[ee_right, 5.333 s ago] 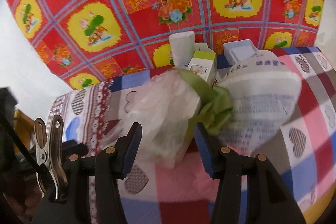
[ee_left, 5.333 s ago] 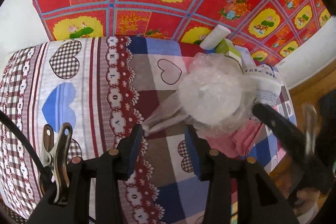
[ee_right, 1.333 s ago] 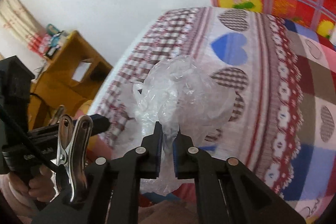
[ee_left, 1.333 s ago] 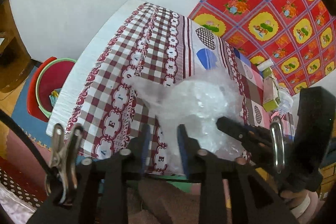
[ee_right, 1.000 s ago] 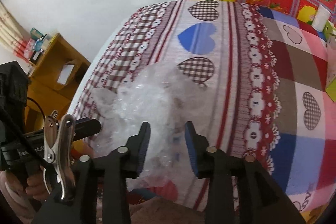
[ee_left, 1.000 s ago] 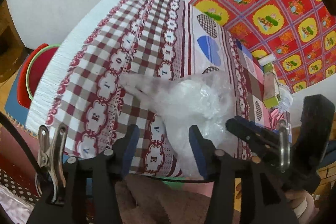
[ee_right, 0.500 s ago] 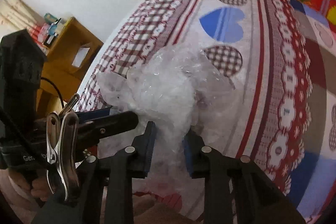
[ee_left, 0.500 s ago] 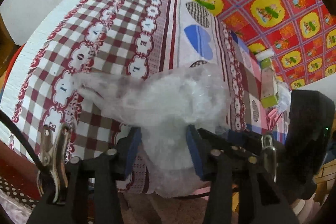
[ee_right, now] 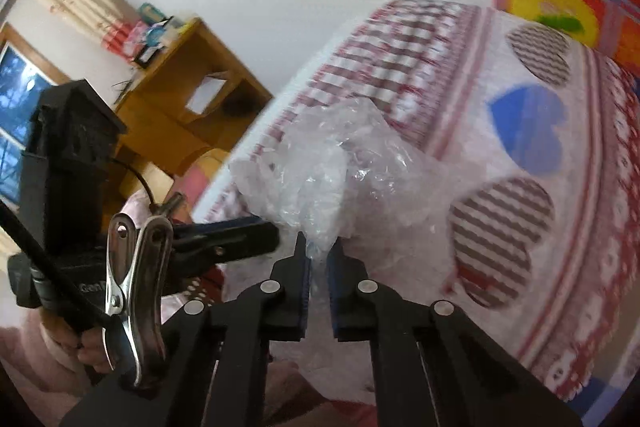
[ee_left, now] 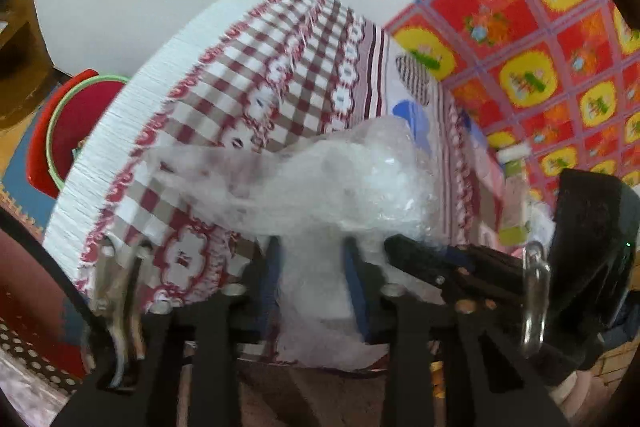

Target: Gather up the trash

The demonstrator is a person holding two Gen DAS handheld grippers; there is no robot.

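Observation:
A crumpled clear plastic bag (ee_left: 332,179) hangs at the near edge of the table with the checked heart-pattern cloth (ee_left: 280,95). My left gripper (ee_left: 314,255) has its jaws part-closed with the bag's lower part between them. My right gripper (ee_right: 318,251) is shut on a fold of the same bag (ee_right: 340,163). Each gripper shows in the other's view: the right one in the left wrist view (ee_left: 416,255), the left one in the right wrist view (ee_right: 240,231). Both hold the bag at the table's edge.
A red bin with a green rim (ee_left: 76,123) stands on the floor left of the table. A green-and-white carton (ee_left: 512,203) and a white roll (ee_left: 514,151) stand at the far side by the red flowered wall cloth (ee_left: 540,47). A wooden desk (ee_right: 180,87) stands at left.
My right gripper has closed from half-open to pinched on the bag. My left gripper's jaws have narrowed around it. Both have drawn back and tilted up, pulling the bag to the table's edge.

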